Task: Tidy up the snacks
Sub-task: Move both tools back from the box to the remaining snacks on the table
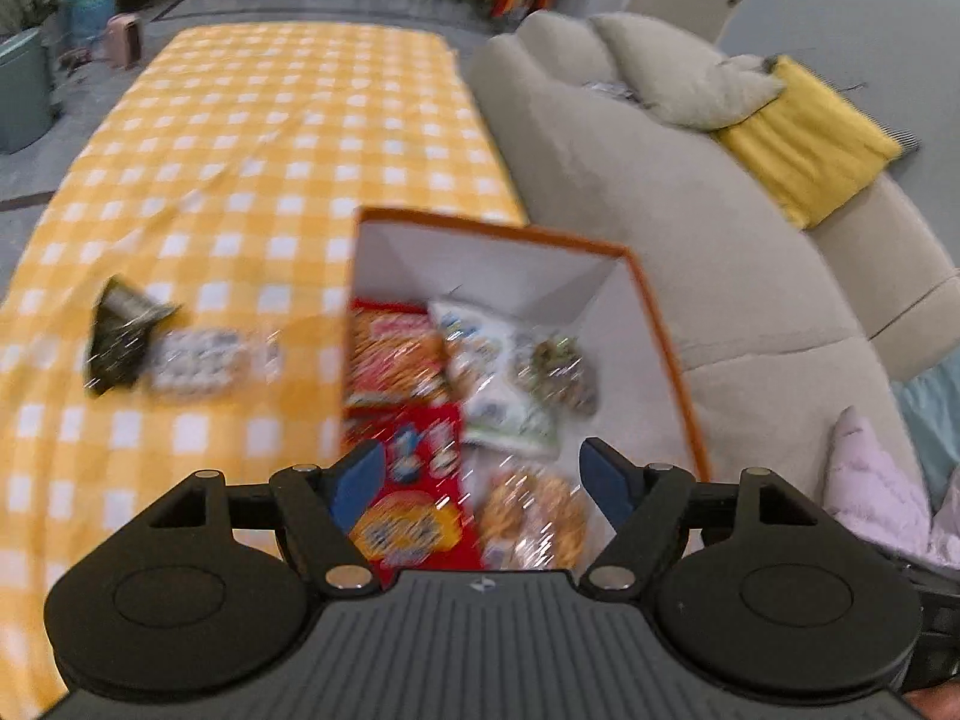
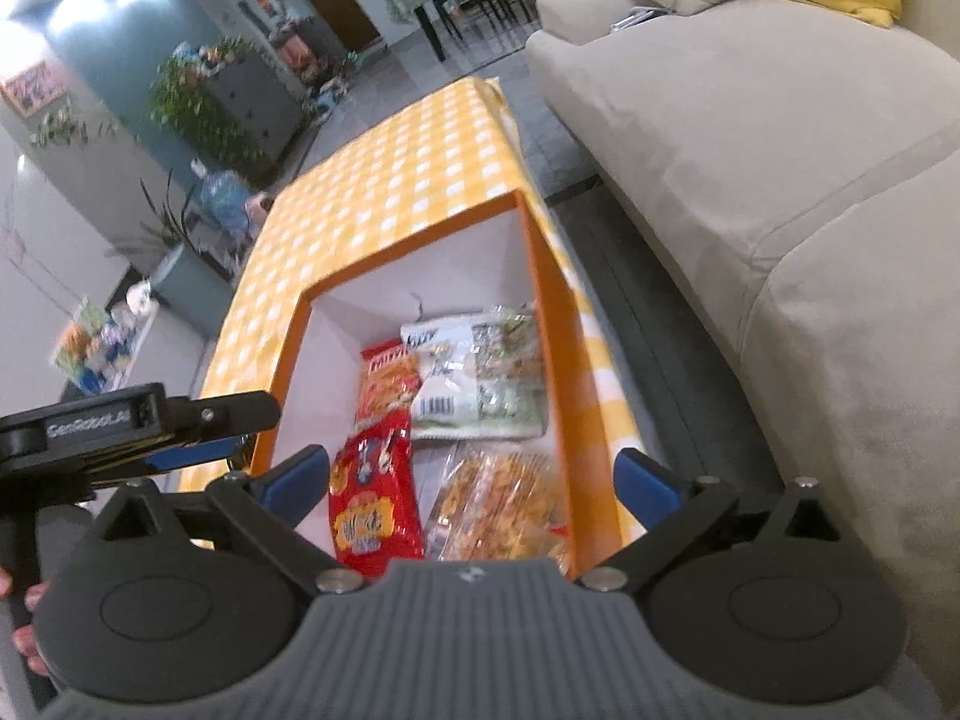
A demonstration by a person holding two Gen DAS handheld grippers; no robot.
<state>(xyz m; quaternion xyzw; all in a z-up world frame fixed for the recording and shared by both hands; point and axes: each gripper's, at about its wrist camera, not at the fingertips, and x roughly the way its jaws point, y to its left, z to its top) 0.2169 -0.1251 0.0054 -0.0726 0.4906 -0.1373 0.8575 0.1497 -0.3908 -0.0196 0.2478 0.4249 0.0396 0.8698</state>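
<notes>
Left wrist view, contents listed from largest to smallest, each placed against the orange-rimmed white cardboard box (image 1: 654, 324).

1. Beige fabric sofa (image 1: 690, 192): beyond the box's far-right side, across a strip of floor. It carries a yellow quilted cushion (image 1: 810, 144).
2. Bench under a yellow-and-white checked cloth (image 1: 258, 138): bears the box at its near right corner.
3. Box itself: open-topped, upright and already stocked.
4. Red foil snack bag with cartoon print (image 1: 414, 498): inside the box, along its left wall at the near end.
5. White-and-green snack packet (image 1: 480, 360): inside, toward the far wall.
6. Red-and-orange snack packet (image 1: 393, 354): inside, in the far-left corner.
7. Clear packet of golden fried snack (image 1: 534, 516): inside, near-right floor of the box.
8. Pale blister-style packet (image 1: 198, 360): outside, on the cloth left of the box; blurred.
9. Dark crumpled foil packet (image 1: 120, 336): outside, further left, touching the pale one.
10. Left gripper (image 1: 483, 480): above the box's near end, fingers spread and empty.
11. Right gripper (image 2: 474, 480): also above the near end, fingers spread wide and empty.

Handling note: two snacks apparently remain outside the box. The left gripper looks better placed for them. Take the pale packet first, as it is nearer the box. Pinch by an edge, since both lie flat. Lift clear of the orange rim before releasing over the bare white floor at the right side.
</notes>
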